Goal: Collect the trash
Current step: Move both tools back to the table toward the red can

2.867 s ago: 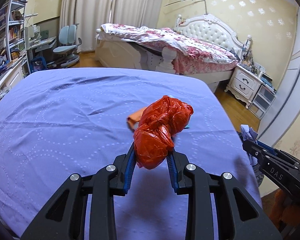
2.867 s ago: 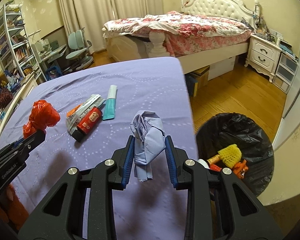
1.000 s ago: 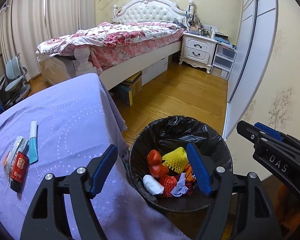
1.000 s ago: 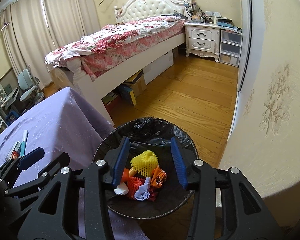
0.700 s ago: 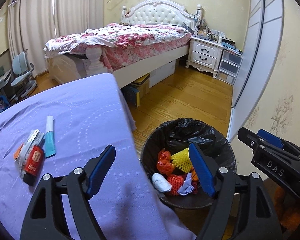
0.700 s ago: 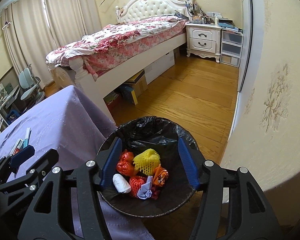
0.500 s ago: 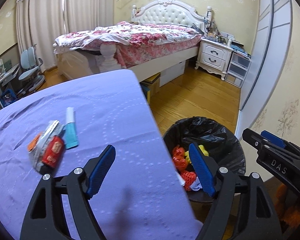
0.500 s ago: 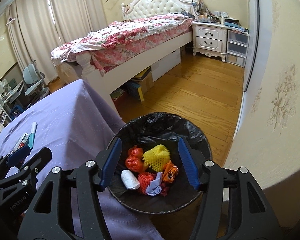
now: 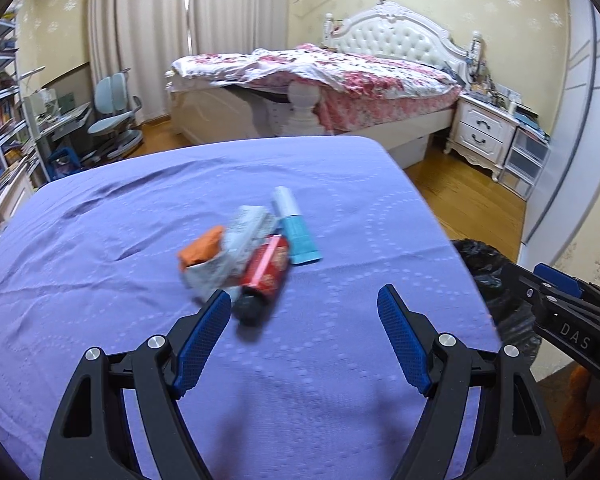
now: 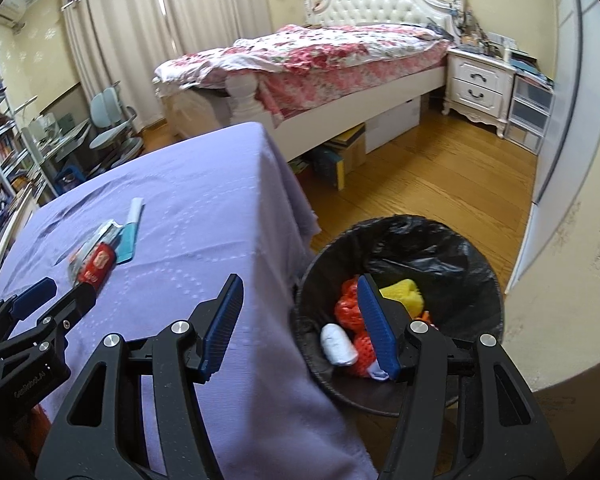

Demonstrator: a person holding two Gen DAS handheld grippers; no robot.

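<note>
Wrappers (image 9: 236, 252) near the worktop's (image 9: 100, 240) right edge look light and crinkly, best pinched mid-body; both tongs, left (image 9: 304, 336) and right (image 10: 300, 326), gape wide and empty.

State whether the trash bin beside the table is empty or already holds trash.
Holds trash: the bin contains a red bag, yellow netting and a white wad.

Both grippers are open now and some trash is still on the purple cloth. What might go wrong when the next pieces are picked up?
1. The red tube, silver wrapper and teal tube lie touching in one pile, so the left gripper may grab two or knock one aside.
2. The bin stands close under the cloth's edge; a snagged cloth could slide.
3. The bin already holds several pieces, so a dropped piece might bounce out.
</note>
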